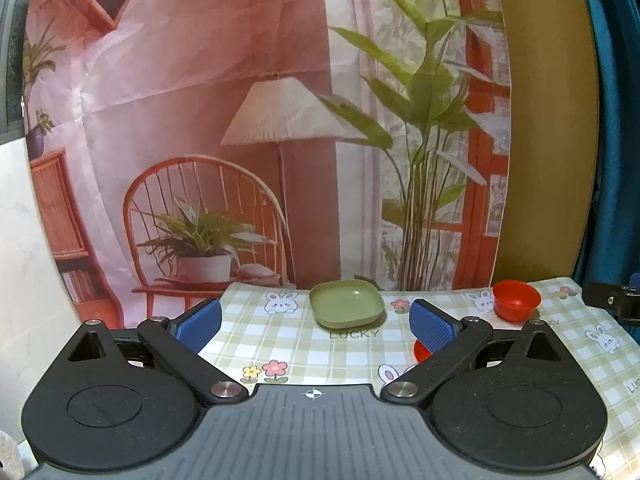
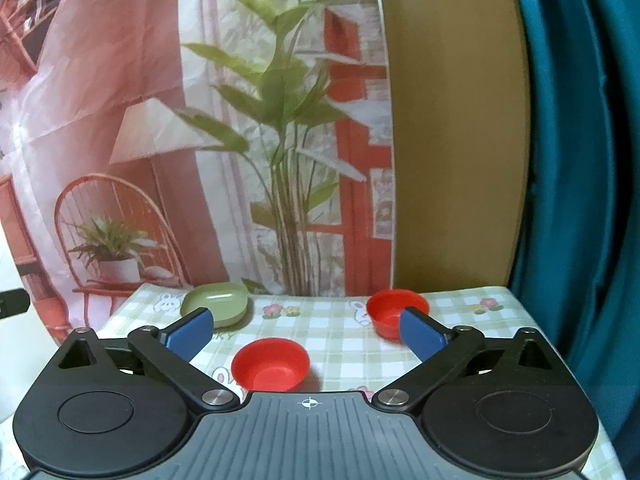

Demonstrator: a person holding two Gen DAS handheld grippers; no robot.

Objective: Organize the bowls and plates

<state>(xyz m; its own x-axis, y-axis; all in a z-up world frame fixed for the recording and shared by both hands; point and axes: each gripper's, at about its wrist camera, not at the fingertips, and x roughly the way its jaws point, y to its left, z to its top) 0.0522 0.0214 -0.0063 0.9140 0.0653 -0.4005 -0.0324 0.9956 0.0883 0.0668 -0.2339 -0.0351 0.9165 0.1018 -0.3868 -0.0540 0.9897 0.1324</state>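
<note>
Left wrist view: left gripper (image 1: pixel 316 326) is hanging released, jaws wide and empty, above the checked tablecloth (image 1: pixel 320 360). Green square plate (image 1: pixel 346 305) is sitting centre frame near the far edge; a red bowl (image 1: pixel 516 300) is standing at right, another red bowl (image 1: pixel 421 351) peeking behind the right pad. Right wrist view: right gripper (image 2: pixel 306 332) is also standing released, empty. Near red bowl (image 2: pixel 271 364) is lying low centre, far red bowl (image 2: pixel 394 312) right, green plate (image 2: pixel 216 302) left. All are looking like light, stiff, smooth plastic; likely slippery, so pinching the rim wall seems best.
</note>
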